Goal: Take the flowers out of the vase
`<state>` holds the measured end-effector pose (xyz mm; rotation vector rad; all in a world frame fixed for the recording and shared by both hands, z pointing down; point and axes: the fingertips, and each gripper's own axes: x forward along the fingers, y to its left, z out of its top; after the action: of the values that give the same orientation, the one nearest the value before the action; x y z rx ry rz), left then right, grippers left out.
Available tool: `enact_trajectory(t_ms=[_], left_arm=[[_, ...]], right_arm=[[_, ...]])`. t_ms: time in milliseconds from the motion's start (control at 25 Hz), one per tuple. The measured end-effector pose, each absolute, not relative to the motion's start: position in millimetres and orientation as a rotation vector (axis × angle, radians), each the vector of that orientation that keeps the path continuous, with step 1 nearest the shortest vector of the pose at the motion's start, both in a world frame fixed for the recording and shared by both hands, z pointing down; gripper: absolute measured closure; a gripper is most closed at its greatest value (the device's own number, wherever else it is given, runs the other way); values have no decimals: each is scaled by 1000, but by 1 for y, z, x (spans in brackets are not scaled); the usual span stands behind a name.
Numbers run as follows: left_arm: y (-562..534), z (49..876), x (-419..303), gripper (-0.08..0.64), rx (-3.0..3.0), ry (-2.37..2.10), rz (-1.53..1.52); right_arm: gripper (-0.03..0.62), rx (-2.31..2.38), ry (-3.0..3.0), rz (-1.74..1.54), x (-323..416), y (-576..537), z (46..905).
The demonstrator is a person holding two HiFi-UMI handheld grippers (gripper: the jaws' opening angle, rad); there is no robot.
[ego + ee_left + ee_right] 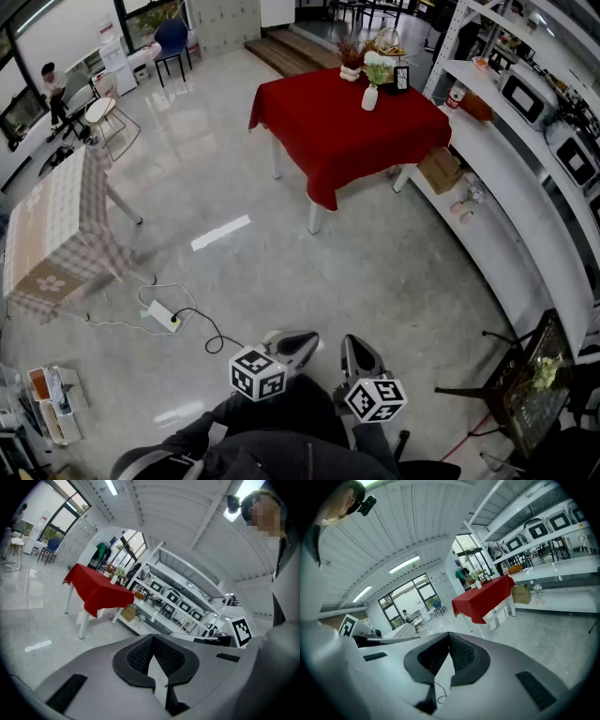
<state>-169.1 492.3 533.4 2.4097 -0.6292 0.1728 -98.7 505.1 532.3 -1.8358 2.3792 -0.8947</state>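
Flowers [379, 67] in white vase [370, 97] (red table [337, 136])

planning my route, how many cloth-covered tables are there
2: a red-clothed square table at top centre, a beige checked-cloth table at the left edge. More may be hidden.

Target is a small white bottle-shaped vase [370, 97], upright on the red-clothed table [328, 141]. It stands close to the table's far edge, toward the far right corner. The pale green-white flower bunch [378, 68] sits in the vase, stems down the neck and heads above the rim. It's too distant for finer detail.
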Motion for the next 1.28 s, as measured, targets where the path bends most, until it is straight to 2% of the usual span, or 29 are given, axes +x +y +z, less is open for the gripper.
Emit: enact_trajectory(t_ms=[160,720,1280], left_arm=[[482,528,-183,554,2422,-678,167],[480,487,-155,554,2582,-781,69],[448,498,-121,554,2548,-767,64]], right_arm=[[581,-1831,2383,-859,-112,503,522],[581,-1773,2411,-680,-105,497,490],[580,-1823,2365,-708,-72,460,500]])
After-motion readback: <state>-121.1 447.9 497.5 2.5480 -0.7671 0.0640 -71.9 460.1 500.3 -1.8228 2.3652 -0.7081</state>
